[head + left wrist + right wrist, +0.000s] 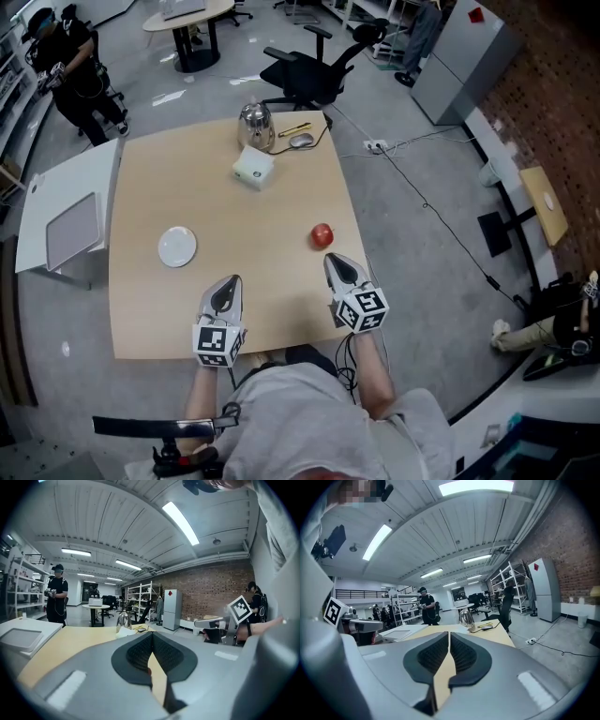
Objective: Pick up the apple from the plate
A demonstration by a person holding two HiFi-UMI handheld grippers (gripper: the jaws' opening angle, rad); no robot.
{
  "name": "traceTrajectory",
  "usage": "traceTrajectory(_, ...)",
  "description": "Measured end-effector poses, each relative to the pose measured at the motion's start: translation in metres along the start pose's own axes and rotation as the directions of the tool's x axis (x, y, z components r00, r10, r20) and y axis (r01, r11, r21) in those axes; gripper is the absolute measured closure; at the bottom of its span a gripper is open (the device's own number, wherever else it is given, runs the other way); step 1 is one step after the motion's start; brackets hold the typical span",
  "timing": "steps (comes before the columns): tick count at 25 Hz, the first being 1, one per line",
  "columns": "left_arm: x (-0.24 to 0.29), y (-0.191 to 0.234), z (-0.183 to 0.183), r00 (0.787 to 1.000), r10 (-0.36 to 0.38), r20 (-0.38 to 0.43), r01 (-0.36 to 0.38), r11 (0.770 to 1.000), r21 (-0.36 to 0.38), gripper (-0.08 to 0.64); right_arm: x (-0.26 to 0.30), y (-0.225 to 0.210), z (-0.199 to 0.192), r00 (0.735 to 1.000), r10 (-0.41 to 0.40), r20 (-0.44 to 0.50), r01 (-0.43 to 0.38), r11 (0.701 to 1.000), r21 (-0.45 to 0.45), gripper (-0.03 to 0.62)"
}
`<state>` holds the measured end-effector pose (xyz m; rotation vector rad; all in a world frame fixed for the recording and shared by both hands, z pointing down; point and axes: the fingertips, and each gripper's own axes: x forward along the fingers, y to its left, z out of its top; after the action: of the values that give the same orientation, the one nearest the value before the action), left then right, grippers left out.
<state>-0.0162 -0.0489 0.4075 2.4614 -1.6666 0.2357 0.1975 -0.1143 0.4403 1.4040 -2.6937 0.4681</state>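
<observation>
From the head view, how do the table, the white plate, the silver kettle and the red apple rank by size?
1. Table, by far the largest.
2. White plate and silver kettle look about alike; the kettle stands farther off, so I won't rank them.
3. Red apple, the smallest.

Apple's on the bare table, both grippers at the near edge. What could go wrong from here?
1. The right gripper is shut and empty, with the apple just ahead of its tips. Pushing forward without opening would likely knock the apple away.
2. The apple sits on the bare table, fairly near its right edge. A nudge might roll it off.
3. The plate is empty and lies well to the left, so a reach toward it would miss.
</observation>
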Motion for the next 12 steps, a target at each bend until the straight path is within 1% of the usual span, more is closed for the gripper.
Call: traceTrajectory(12, -0.030, 0.019, 0.004, 0.998, 0.058, 0.023, -0.058, 0.998, -0.012, 0.540, -0.013, 0.020, -0.003, 1.000, 0.003, -0.001, -0.003, 1.000, 0.007, 0.584)
